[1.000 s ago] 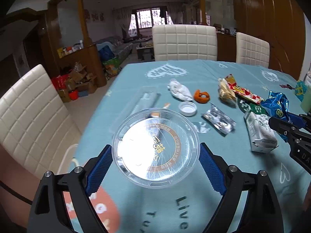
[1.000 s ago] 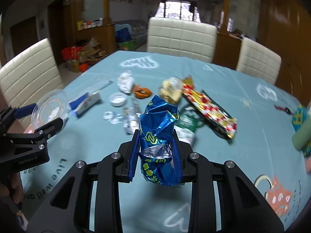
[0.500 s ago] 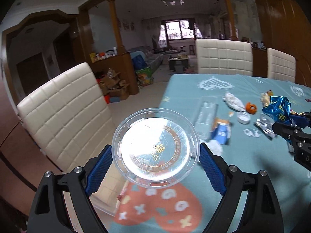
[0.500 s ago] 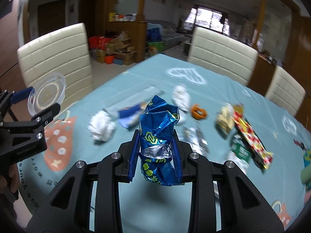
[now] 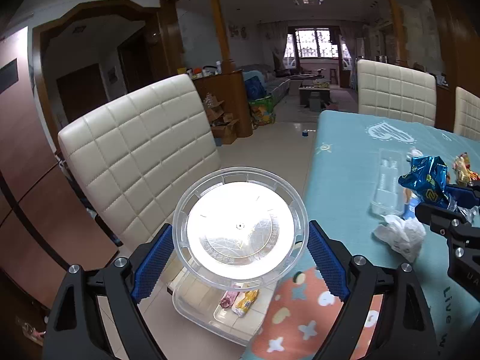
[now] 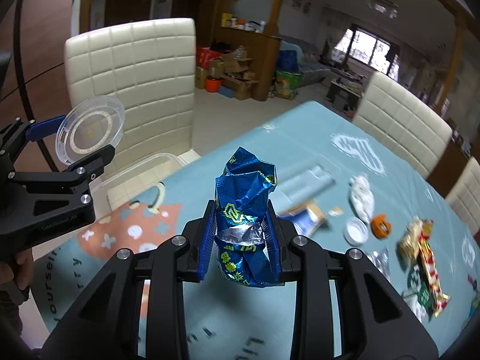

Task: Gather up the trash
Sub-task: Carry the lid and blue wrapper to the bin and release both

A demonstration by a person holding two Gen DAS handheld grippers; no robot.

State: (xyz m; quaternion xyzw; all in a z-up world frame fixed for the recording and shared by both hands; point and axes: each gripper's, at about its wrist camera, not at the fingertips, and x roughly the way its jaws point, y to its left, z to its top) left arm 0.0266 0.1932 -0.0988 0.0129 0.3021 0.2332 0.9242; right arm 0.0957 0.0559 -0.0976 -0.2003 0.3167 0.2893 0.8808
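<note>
Overhead, wood-trimmed room; cream quilted chair (image 5: pixel 141 162) drawn up to a table with a light-blue printed tablecloth (image 5: pixel 345 156), tiled floor beyond. Clear plastic bin (image 5: pixel 210 309) on the floor beside the table edge; inside it, a pink and a yellow wrapper. Left gripper (image 5: pixel 240 249) spread wide, pads clamped on the rim of a clear round lid (image 5: pixel 240 225), above the bin. Right gripper (image 6: pixel 241 237) clenched on a crumpled blue foil wrapper (image 6: pixel 244 207), over the table. White crumpled tissue (image 5: pixel 400 235) on the cloth.
</note>
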